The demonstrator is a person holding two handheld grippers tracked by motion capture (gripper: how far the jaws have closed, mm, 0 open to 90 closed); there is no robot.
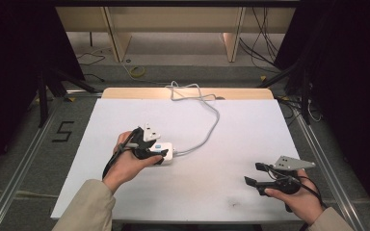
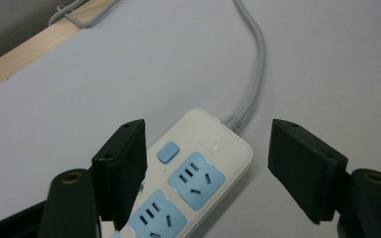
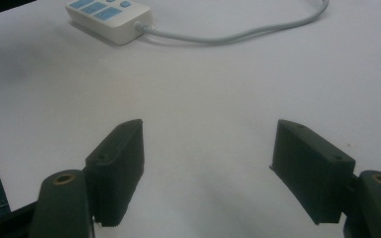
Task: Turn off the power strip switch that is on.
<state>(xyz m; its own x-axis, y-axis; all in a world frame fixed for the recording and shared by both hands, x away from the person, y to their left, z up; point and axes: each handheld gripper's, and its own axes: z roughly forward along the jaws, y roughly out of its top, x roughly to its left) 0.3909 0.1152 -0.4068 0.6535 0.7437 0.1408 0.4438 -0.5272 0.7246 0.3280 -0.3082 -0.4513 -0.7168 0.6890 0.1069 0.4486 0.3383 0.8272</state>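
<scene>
The right gripper (image 1: 253,174) is hovering near the tabletop's (image 1: 231,139) front edge, its jaws standing wide apart around nothing. Farther in, the left gripper (image 2: 206,163) is holding its jaws apart astride the power strip (image 2: 188,178), which is lying flat mid-tabletop, its grey cord (image 1: 207,130) trailing to the far edge.

A lab or recording studio is showing here, not a home. Black curtains (image 1: 14,72) are hanging down both sides of the frame, and metal rails (image 1: 21,159) are running along a grey floor beside a white-topped table (image 1: 250,139). Loose cables (image 1: 265,43) are trailing at upper right, and a taped numeral five (image 1: 63,131) is lying at left.
</scene>
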